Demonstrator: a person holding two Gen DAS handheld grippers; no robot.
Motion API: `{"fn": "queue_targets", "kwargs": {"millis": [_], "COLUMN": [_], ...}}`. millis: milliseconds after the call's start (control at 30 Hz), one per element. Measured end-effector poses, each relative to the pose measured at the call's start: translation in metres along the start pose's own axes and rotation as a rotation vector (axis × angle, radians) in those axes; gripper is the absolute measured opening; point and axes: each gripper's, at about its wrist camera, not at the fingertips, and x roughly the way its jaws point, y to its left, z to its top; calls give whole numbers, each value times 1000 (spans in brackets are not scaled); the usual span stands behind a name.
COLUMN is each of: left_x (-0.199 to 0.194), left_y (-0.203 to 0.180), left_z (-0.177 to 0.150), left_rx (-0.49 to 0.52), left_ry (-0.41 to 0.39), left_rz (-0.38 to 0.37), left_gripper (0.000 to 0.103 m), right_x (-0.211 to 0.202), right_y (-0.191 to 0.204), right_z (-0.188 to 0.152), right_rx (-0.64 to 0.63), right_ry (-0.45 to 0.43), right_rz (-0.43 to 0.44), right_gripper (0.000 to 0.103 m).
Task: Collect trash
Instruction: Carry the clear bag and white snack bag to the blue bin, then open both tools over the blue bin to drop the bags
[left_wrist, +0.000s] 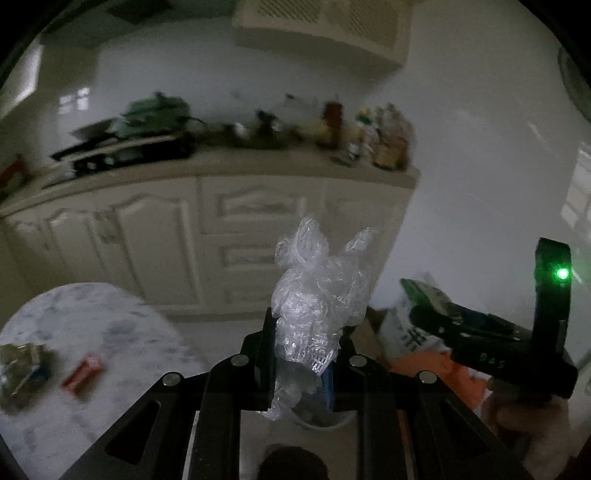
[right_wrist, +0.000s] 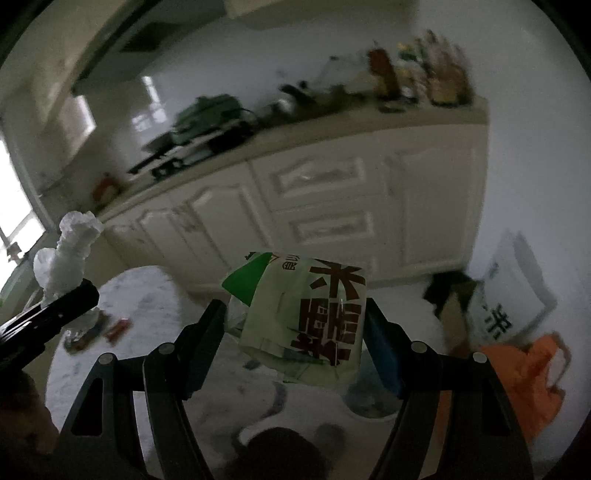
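Two grippers each carry trash above the marbled bench (left_wrist: 92, 314). Jaws of the left gripper (left_wrist: 304, 354) are nearly closed, pinching a crumpled clear plastic wrap (left_wrist: 317, 291) that sticks up beyond them. Jaws of the right gripper (right_wrist: 295, 325) stand wider, clamped on a green-and-white paper bag (right_wrist: 306, 317) (brown characters printed on it). A red wrapper (left_wrist: 82, 373) lies on the bench.

Two matte black hand-held grippers: the left gripper (left_wrist: 306, 347) and right gripper (right_wrist: 295, 332) each show slotted, angular linkage arms pinned with round silver screws and flat black fingers, blue pads lining the inner faces. On the right unit's upright black housing, a green indicator light (left_wrist: 562, 273) glows above faint pale lettering.
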Motion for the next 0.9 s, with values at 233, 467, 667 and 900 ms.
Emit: {"fn": "queue_targets", "kwargs": {"millis": [233, 467, 667, 900], "left_x": [101, 196, 266, 330], "left_y": [-15, -17, -31, -40], "left_z": [9, 18, 27, 35], "left_rx": [53, 64, 63, 96], "left_ry": [172, 337, 430, 483], "left_rz": [-76, -130, -145, -78], "left_gripper": [16, 16, 18, 84], "right_x": [51, 101, 142, 164], "right_y": [-59, -108, -136, -159], "right_z": [-13, -31, -43, -62], "right_rx": [99, 195, 249, 326], "right_ry": [102, 191, 255, 304], "right_rz": [-36, -68, -54, -104], "right_gripper": [74, 74, 76, 101]}}
